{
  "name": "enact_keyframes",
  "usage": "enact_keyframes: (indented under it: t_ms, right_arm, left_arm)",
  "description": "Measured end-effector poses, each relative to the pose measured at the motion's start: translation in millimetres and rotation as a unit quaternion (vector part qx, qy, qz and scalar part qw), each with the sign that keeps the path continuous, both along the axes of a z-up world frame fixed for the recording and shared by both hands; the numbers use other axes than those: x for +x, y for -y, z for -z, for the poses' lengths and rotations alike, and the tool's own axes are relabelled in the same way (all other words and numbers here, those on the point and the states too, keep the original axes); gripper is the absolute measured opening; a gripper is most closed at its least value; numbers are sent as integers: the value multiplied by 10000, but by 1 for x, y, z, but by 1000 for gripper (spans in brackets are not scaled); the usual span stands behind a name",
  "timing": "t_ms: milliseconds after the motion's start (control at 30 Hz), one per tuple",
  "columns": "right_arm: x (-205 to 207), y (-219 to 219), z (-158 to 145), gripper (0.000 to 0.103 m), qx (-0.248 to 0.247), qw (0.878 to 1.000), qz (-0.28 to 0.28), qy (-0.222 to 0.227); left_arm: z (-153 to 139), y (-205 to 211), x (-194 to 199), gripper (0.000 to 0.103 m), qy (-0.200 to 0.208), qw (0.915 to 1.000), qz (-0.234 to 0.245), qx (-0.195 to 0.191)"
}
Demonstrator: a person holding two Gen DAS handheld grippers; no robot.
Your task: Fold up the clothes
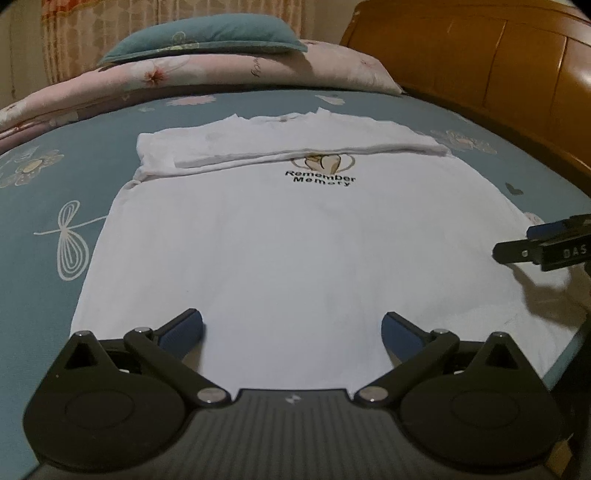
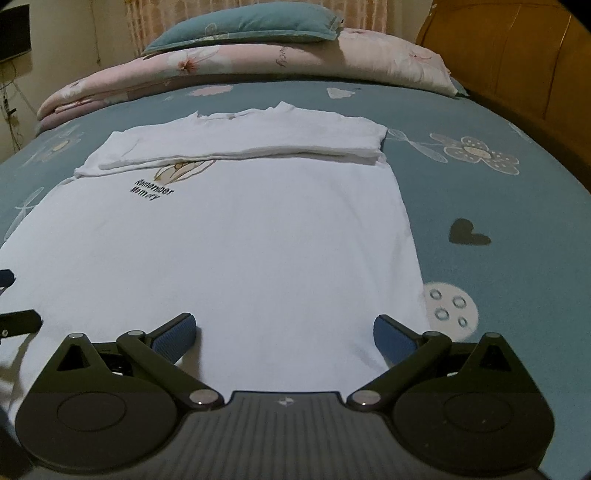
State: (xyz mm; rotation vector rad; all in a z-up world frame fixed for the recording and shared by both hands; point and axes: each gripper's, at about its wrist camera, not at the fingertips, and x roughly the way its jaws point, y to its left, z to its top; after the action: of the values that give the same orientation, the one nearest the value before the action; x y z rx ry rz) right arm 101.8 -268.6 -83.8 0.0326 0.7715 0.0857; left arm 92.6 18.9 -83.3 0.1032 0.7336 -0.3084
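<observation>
Bed: blue-green sheet (image 2: 480,192) printed with flowers, hearts and bows.
Headboard: glossy orange-brown wood (image 1: 498,66), along the right side.
Bedding: folded pink floral quilt (image 2: 258,62) at the far end, teal pillow (image 2: 251,26) on top.
Curtain: peach, patterned (image 1: 92,33), behind the quilt.
Wall: cream (image 2: 74,37), dim indoor light.

- We see a bed (image 1: 44,192) with a blue flower-print sheet.
- A white T-shirt (image 1: 295,251) lies flat on it, near and central, its far part folded over.
- A pink floral quilt (image 2: 229,62) lies folded along the far edge, carrying a teal pillow (image 2: 251,22).
</observation>
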Motion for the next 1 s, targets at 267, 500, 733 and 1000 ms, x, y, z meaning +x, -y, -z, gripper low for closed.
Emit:
enact_keyframes:
  t_ms: [267,500,733,1000]
  right_arm:
    - [-31,5,2,103,155,9991,-9,387]
    - [-41,0,3,103,223,9963,-147,820]
    - [-39,-5,9,103,36,9967,-107,806]
    - [-45,11,4,103,366,9947,259,922]
  left_arm:
    - [-12,6,-20,102,467,9946,-195,902]
    - [-10,-7,0,102,80,9974,-534,488]
    - [-6,-31,-20,102,-175,9975,-677,89]
    - [-36,11,-13,102,-23,9999,-135,105]
